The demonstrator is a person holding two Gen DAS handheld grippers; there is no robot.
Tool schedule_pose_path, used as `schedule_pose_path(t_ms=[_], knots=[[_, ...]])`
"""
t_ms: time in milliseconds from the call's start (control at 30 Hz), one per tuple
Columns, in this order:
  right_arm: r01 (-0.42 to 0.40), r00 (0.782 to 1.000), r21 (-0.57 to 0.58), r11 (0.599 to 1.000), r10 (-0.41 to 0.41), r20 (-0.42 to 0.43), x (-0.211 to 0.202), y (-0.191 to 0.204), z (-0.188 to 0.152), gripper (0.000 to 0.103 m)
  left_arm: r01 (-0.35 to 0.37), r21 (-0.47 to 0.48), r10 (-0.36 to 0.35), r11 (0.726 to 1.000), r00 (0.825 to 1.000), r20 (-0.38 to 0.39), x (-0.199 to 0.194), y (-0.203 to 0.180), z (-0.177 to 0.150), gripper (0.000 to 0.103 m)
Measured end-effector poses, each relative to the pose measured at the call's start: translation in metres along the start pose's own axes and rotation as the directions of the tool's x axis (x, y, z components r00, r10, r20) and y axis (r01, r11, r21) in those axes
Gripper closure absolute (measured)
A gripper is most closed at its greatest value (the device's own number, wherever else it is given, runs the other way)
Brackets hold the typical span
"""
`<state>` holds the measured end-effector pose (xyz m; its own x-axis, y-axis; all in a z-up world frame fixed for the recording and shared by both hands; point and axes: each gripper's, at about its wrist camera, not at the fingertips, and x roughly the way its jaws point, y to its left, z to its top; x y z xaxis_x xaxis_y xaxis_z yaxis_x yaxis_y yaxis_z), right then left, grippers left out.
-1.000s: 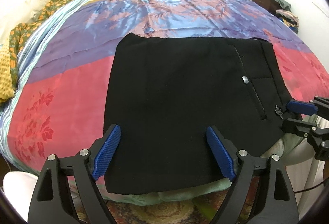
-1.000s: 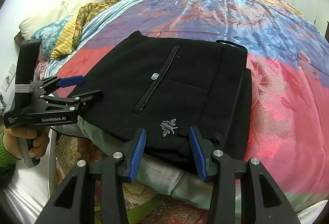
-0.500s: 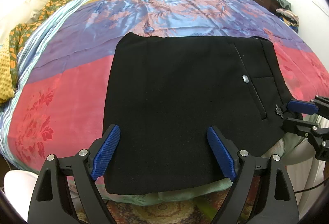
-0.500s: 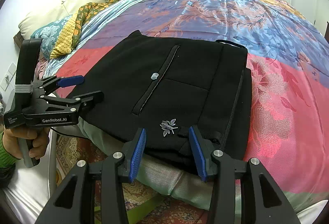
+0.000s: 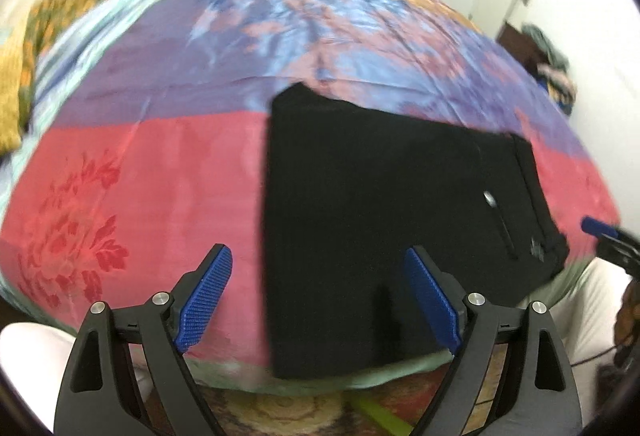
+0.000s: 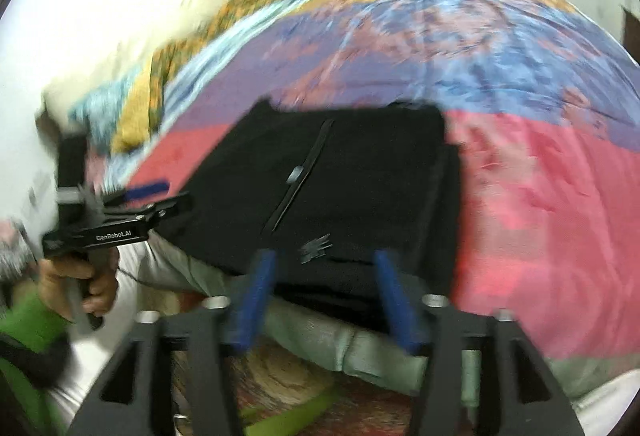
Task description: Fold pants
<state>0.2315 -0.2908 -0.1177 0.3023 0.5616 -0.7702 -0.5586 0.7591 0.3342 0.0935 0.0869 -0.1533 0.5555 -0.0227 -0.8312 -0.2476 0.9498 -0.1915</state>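
The black pants (image 5: 384, 203) lie folded into a flat rectangle at the near edge of the bed, with a pocket seam and a silver button (image 5: 489, 198) facing up. They also show in the right wrist view (image 6: 352, 179). My left gripper (image 5: 320, 296) is open and empty, held over the pants' near left corner and the red cover. My right gripper (image 6: 324, 296) is open and empty at the pants' near edge, by a small silver emblem (image 6: 316, 248). Both views are blurred by motion.
The bed has a shiny quilt (image 5: 140, 171) in red, purple, blue and orange bands. Pillows and a yellow patterned cloth (image 6: 160, 91) lie at the head end. A dark cabinet with clothes (image 5: 548, 55) stands by the far wall. A patterned rug (image 5: 280, 408) is below.
Both grippers have swung sideways, so the views are blurred. The left view has shifted left, putting the pants to the right. The right gripper's jaws have opened wider. The pants have not moved.
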Motion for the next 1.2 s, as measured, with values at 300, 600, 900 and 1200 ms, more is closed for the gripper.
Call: schedule_pose_path(t_ms=[300, 600, 900, 1200], knots=[[-0.167, 0.965, 0.239, 0.956, 0.208, -0.158, 0.064, -0.083, 0.017, 0.014, 0.208, -0.097, -0.223, 0.973, 0.957, -0.185, 0.06, 0.033, 0.014, 0.011], [-0.193, 0.94, 0.141, 0.971, 0.225, -0.257, 0.103, -0.034, 0.043, 0.057, 0.234, -0.045, -0.238, 0.971, 0.948, -0.212, 0.058, -0.023, 0.043, 0.078], [-0.265, 0.964, -0.027, 0.964, 0.264, -0.032, 0.059, -0.008, 0.157, 0.067, 0.251, 0.022, -0.252, 0.968, 0.967, 0.04, 0.009, -0.031, 0.154, 0.078], [0.192, 0.978, 0.141, 0.971, -0.177, -0.114, 0.105, -0.128, 0.135, 0.05, -0.08, 0.179, 0.078, 0.981, 0.997, 0.022, 0.076, -0.046, 0.102, 0.028]])
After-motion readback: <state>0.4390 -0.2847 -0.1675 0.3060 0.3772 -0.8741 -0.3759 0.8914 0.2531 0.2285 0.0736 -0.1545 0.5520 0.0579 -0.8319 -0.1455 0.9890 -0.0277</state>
